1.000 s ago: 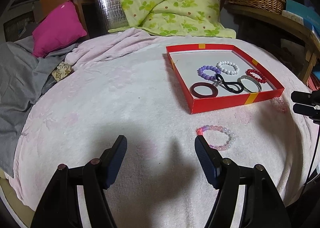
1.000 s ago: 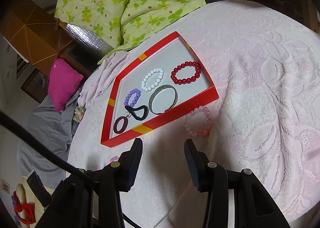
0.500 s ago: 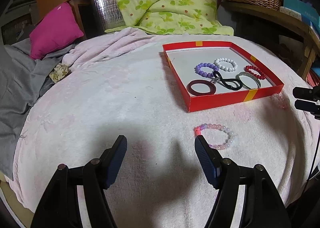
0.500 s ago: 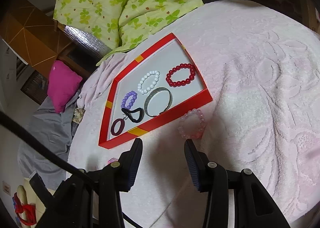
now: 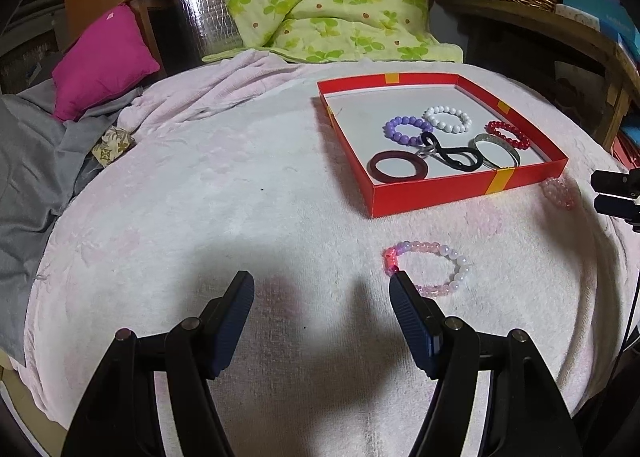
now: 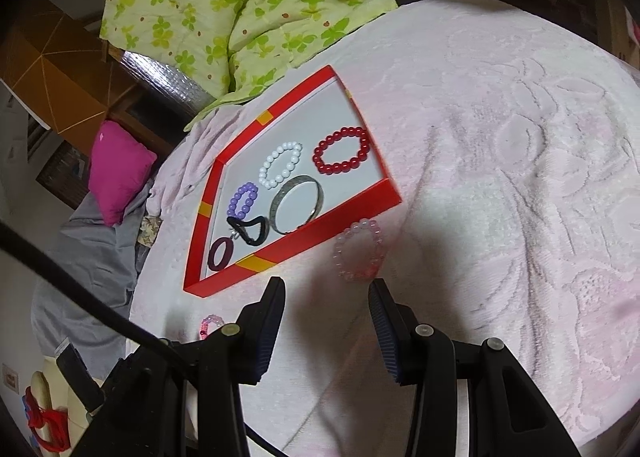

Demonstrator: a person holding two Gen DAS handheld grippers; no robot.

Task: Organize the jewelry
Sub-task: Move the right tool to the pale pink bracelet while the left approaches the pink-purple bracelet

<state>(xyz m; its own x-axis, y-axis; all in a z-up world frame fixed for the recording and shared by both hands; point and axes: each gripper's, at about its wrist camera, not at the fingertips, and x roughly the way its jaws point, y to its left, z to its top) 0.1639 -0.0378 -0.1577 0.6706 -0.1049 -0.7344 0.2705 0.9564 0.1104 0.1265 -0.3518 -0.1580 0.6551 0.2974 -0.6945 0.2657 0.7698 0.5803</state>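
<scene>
Barely anything changed over the last second. Left wrist view: left gripper (image 5: 321, 289) hovers as before, jaws wide and empty; pastel bead bracelet (image 5: 428, 269) on the bed beside its right pad, outside the red tray (image 5: 460, 189). Right wrist view: right gripper (image 6: 328, 299) jaws partly open, empty; pink bracelet (image 6: 359, 249) now closer ahead, against the tray wall. Both bracelets remain to be trayed.

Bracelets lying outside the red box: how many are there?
2. The pink-and-white beaded bracelet lies by the left gripper's fingertip; the translucent pink beaded bracelet lies against the red cardboard box's outer wall.
</scene>
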